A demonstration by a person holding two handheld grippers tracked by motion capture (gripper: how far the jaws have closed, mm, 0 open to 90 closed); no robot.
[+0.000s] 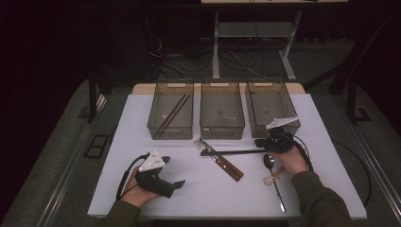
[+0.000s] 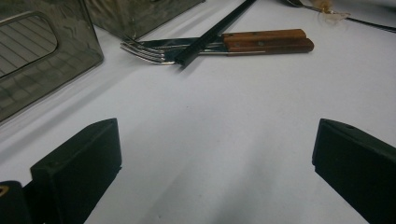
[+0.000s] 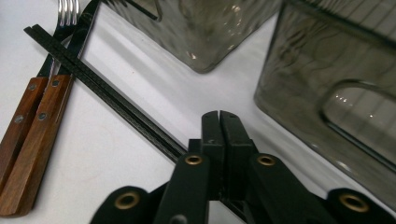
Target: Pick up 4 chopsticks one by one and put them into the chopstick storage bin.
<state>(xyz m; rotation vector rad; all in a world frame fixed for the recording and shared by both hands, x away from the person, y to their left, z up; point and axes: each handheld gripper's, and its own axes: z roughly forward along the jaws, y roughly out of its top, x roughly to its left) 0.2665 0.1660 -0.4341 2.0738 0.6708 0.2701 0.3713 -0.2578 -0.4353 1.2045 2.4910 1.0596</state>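
Note:
A pair of black chopsticks [image 1: 231,152] lies across the white table, its far end resting on two wooden-handled utensils [image 1: 226,163], one of them a fork. My right gripper [image 1: 260,144] is shut on the near end of the chopsticks. In the right gripper view the jaws [image 3: 219,122] stand pressed together, with the chopsticks [image 3: 107,93] running out from between them toward the wooden handles [image 3: 32,126]. My left gripper [image 1: 173,171] rests low at the front left, open and holding nothing. The left gripper view has its jaws [image 2: 217,172] wide apart over bare table, facing the fork [image 2: 149,49].
Three smoky clear bins stand in a row at the back: the left bin [image 1: 156,127] holds brown chopsticks [image 1: 173,113], then the middle bin [image 1: 222,130] and the right bin [image 1: 255,127]. A metal spoon [image 1: 270,163] and a small clear item [image 1: 271,179] lie by the right hand.

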